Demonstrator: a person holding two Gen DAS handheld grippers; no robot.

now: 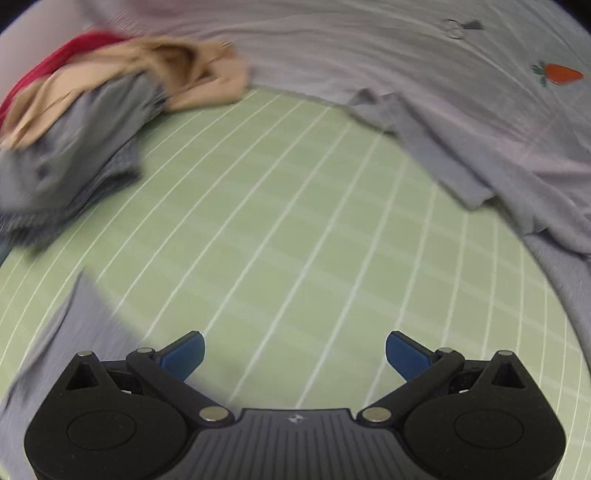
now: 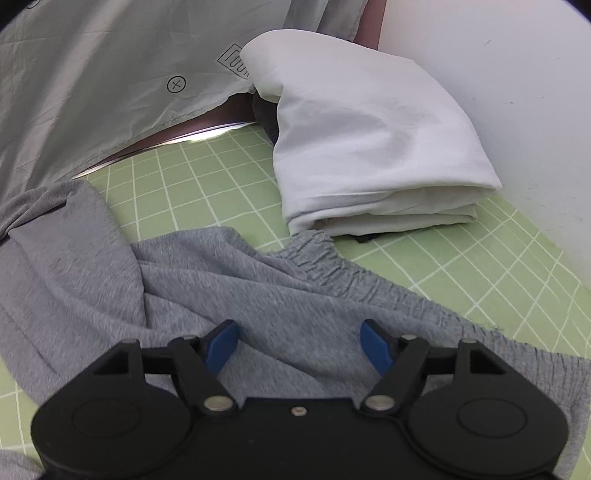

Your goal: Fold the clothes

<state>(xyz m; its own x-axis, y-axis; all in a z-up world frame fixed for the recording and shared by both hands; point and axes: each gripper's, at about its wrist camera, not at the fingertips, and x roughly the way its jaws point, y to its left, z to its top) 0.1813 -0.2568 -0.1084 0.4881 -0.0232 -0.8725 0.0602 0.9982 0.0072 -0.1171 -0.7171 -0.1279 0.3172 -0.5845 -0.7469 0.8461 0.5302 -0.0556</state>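
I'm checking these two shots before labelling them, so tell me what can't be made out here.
- Left wrist view: the clothes pile is motion-blurred, so the count and kinds of garments are unclear.
- Left wrist view: the small dark print on the grey sheet is too small and blurred to read.
- Right wrist view: the boxed lettering is partly covered by the folded white cloth.
- Right wrist view: the grey garment runs under the right gripper and off the left edge.

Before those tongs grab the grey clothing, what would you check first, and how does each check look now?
1. Right tongs open: ok.
2. Right tongs over the heather-grey knit garment with the gathered elastic waistband: ok.
3. Left tongs open: ok, but only bare green gridded mat lies between them.
4. Garment lying flat: not ok, wrinkled.
5. Folded white cloth stack clear of the garment: cannot tell, the waistband reaches its edge.
6. Messy pile of red, tan and grey clothes out of the way: ok.
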